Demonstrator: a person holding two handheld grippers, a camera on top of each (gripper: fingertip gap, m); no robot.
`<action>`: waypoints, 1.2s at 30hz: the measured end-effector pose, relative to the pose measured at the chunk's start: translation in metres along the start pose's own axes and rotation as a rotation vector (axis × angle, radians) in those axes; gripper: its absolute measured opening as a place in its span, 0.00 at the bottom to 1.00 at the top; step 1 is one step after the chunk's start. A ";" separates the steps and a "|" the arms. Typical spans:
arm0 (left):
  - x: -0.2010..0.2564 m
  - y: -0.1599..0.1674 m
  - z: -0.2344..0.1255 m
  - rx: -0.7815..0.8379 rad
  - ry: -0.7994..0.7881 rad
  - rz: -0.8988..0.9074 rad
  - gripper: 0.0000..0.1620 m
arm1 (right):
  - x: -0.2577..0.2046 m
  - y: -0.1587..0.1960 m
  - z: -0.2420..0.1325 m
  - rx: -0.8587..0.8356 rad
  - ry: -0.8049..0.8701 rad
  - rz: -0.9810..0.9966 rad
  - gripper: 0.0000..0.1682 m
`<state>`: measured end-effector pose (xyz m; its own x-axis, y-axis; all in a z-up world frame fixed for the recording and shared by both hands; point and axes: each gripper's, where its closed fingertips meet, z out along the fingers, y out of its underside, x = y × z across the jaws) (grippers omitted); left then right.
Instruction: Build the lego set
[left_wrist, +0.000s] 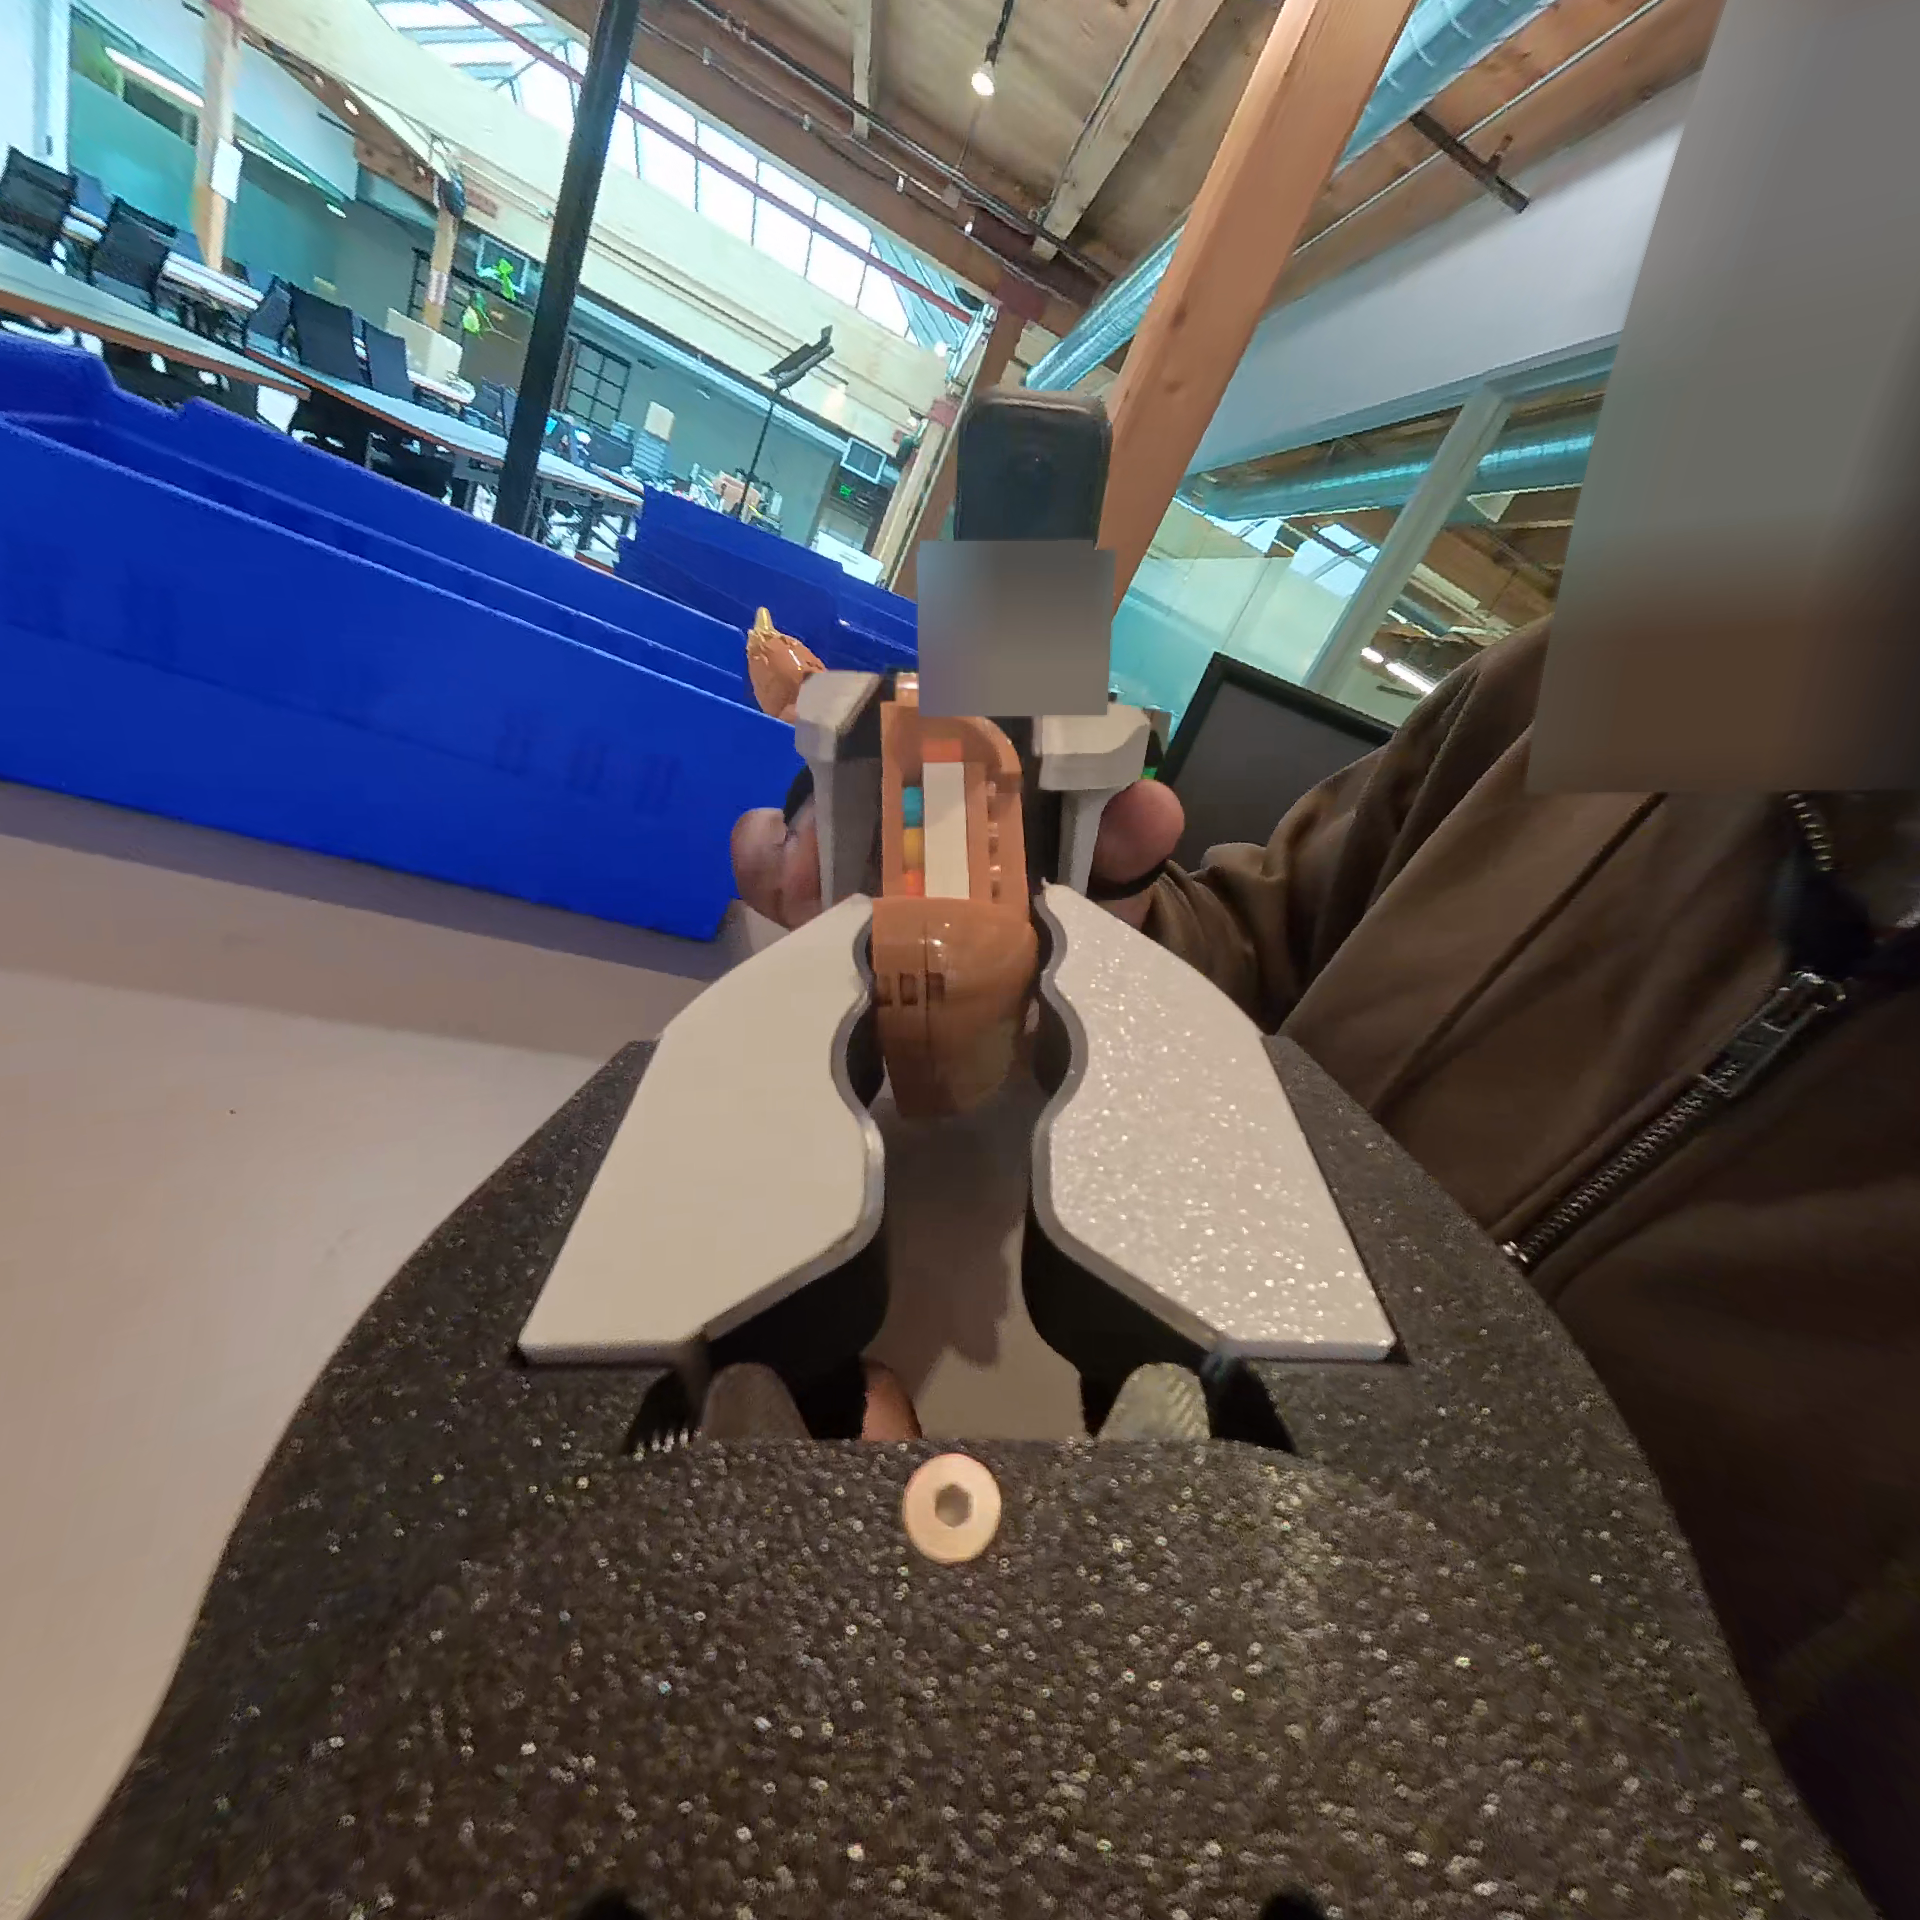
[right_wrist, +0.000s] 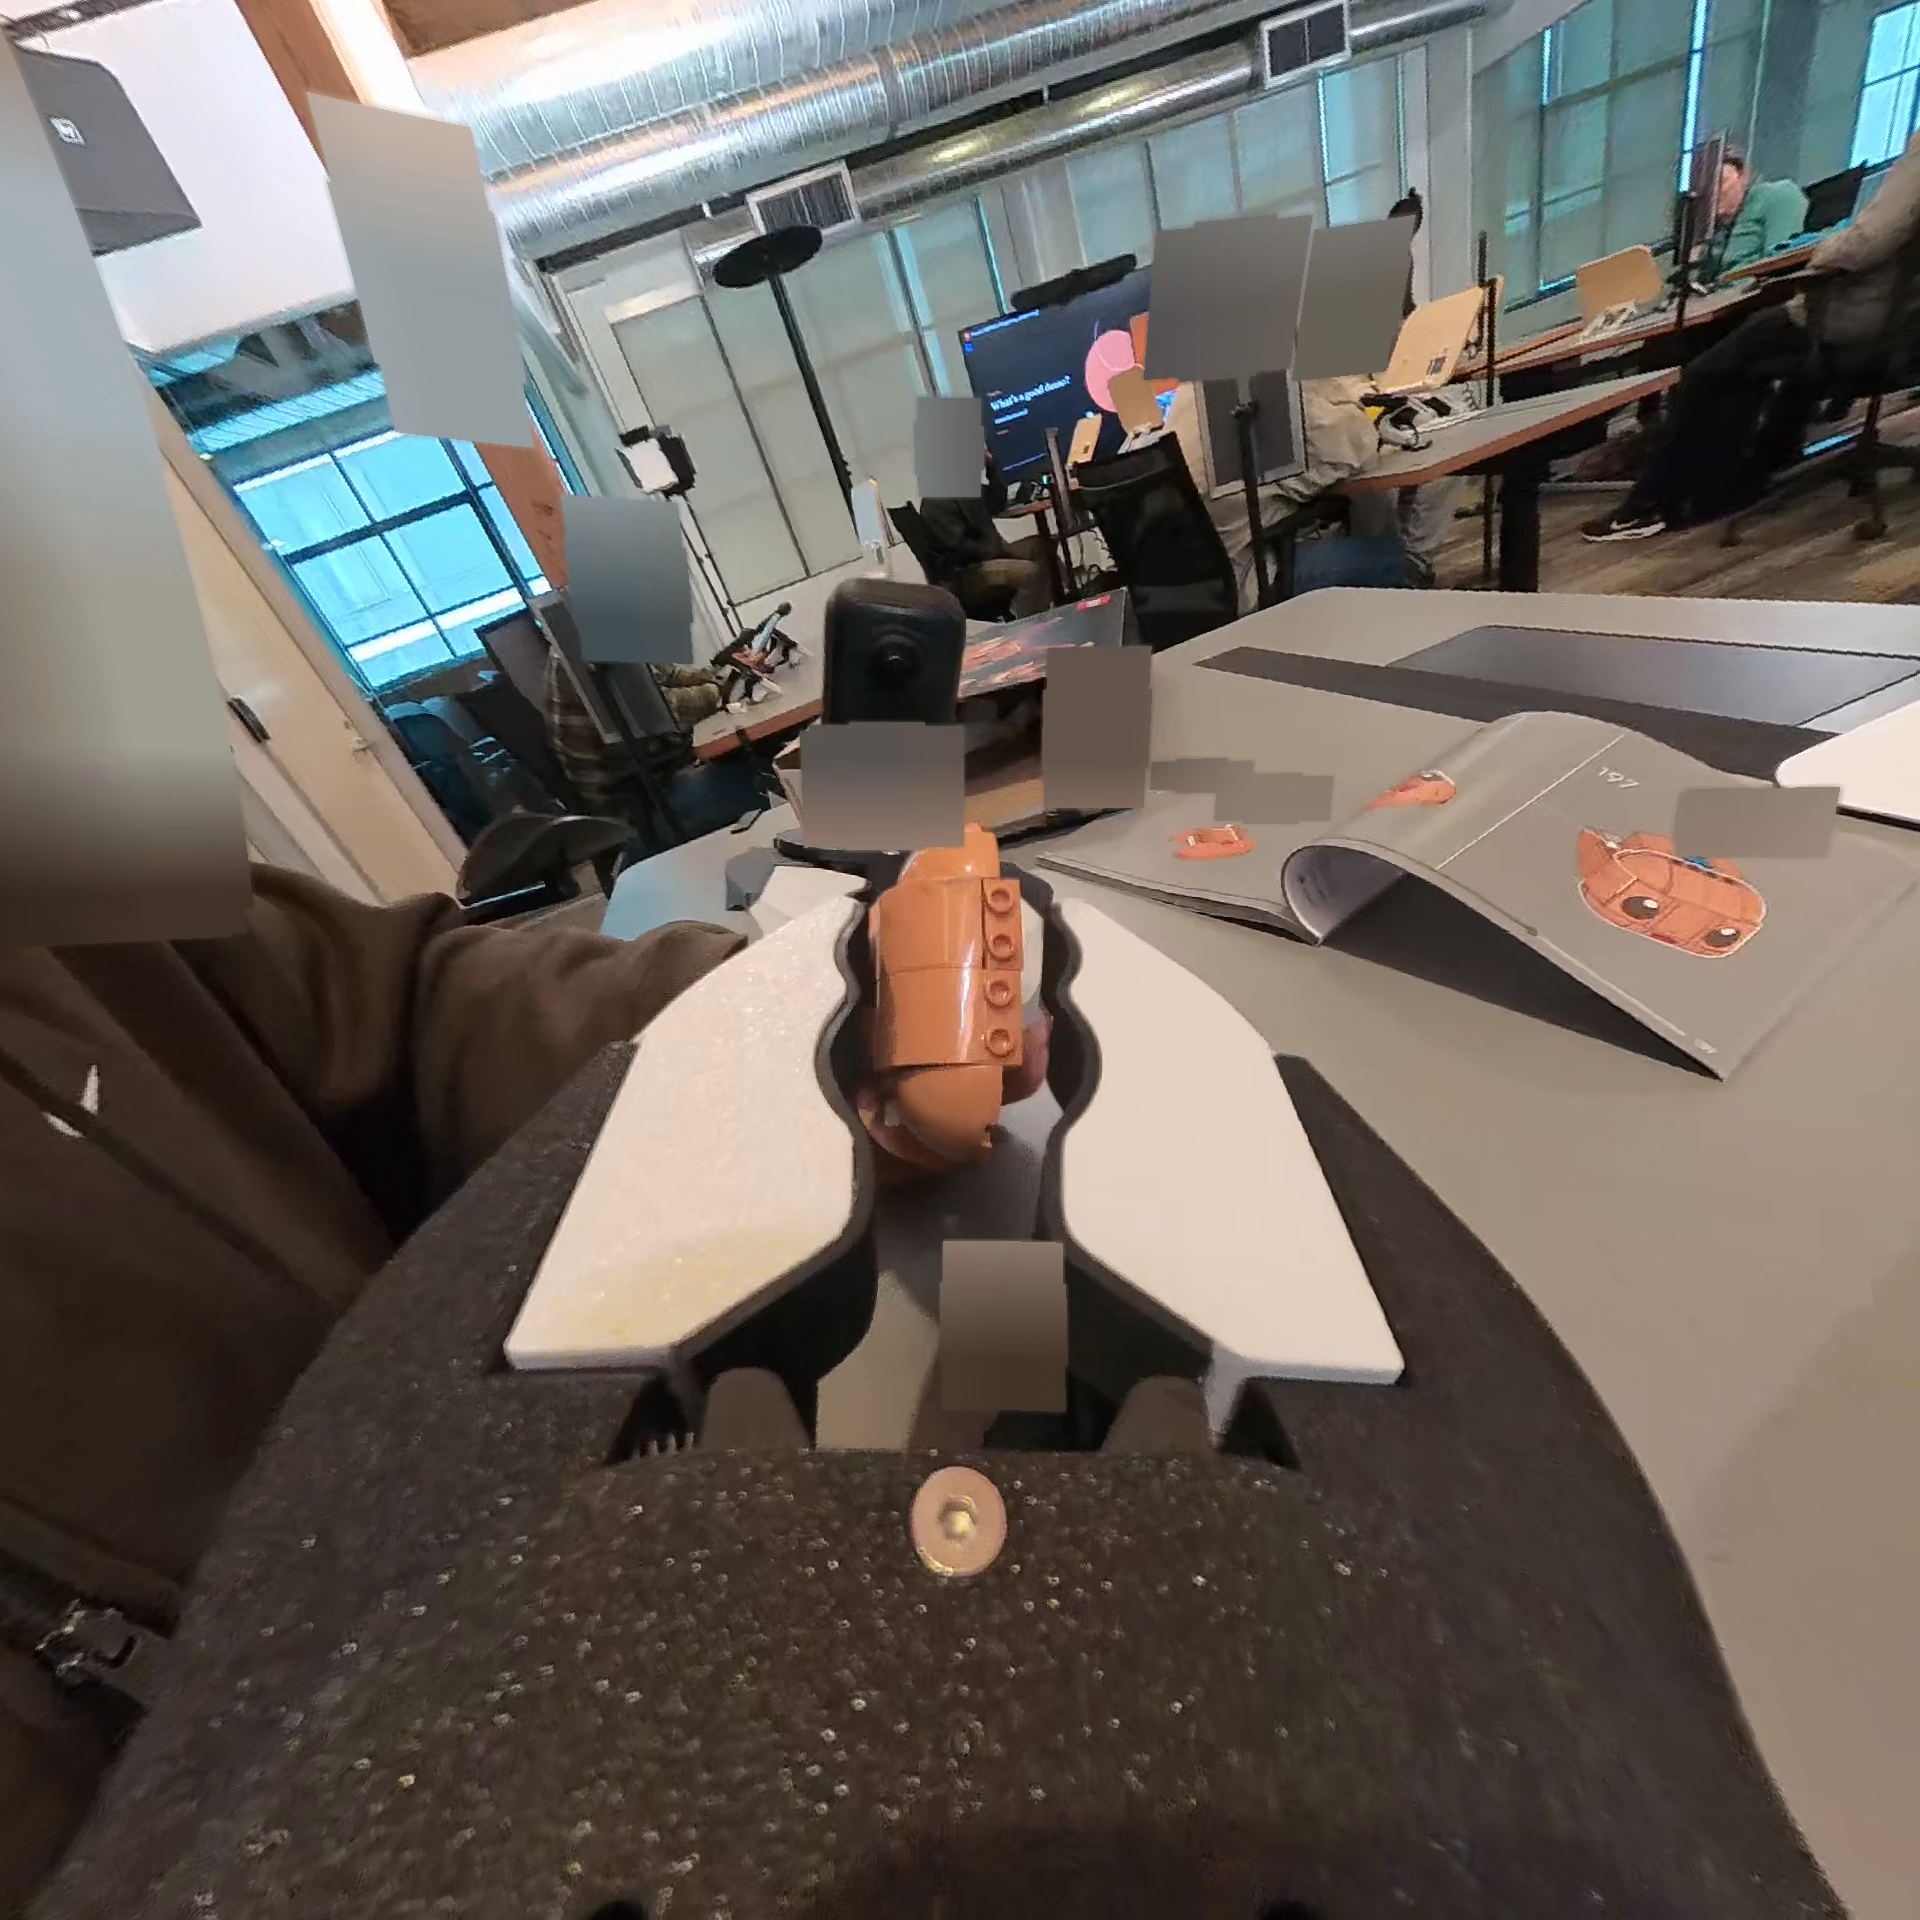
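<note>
Both grippers clamp one orange lego model (left_wrist: 951, 977) from opposite ends — left gripper (left_wrist: 951, 997) facing right gripper (right_wrist: 951, 1018) — held above the grey table (right_wrist: 1455, 1195). Beyond lie an open booklet (right_wrist: 1507, 883) and blue bins (left_wrist: 312, 665).

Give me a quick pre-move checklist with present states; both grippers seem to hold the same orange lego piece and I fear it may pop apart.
1. Left gripper shut on the orange lego assembly: ok.
2. Right gripper shut on the same assembly: ok.
3. Assembly held clear of the grey table: ok.
4. Instruction booklet lying open: ok.
5. Stud row free of fingers: ok.
6. All bricks fully seated: cannot tell.
</note>
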<state>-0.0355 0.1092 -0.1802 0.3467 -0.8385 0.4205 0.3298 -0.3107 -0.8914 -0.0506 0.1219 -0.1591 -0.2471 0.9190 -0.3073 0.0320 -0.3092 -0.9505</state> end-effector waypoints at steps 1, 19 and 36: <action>0.000 0.000 0.000 -0.005 0.009 -0.013 0.16 | 0.000 0.000 0.000 -0.010 0.001 -0.001 0.18; 0.005 0.001 -0.002 -0.018 0.082 -0.063 0.15 | -0.006 0.006 0.004 -0.067 0.029 -0.003 0.15; 0.008 0.002 -0.002 -0.025 0.103 -0.066 0.15 | -0.009 0.006 0.004 -0.064 0.007 0.004 0.15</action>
<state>-0.0336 0.1012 -0.1795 0.2328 -0.8569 0.4598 0.3268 -0.3764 -0.8669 -0.0520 0.1106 -0.1618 -0.2397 0.9197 -0.3109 0.0947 -0.2966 -0.9503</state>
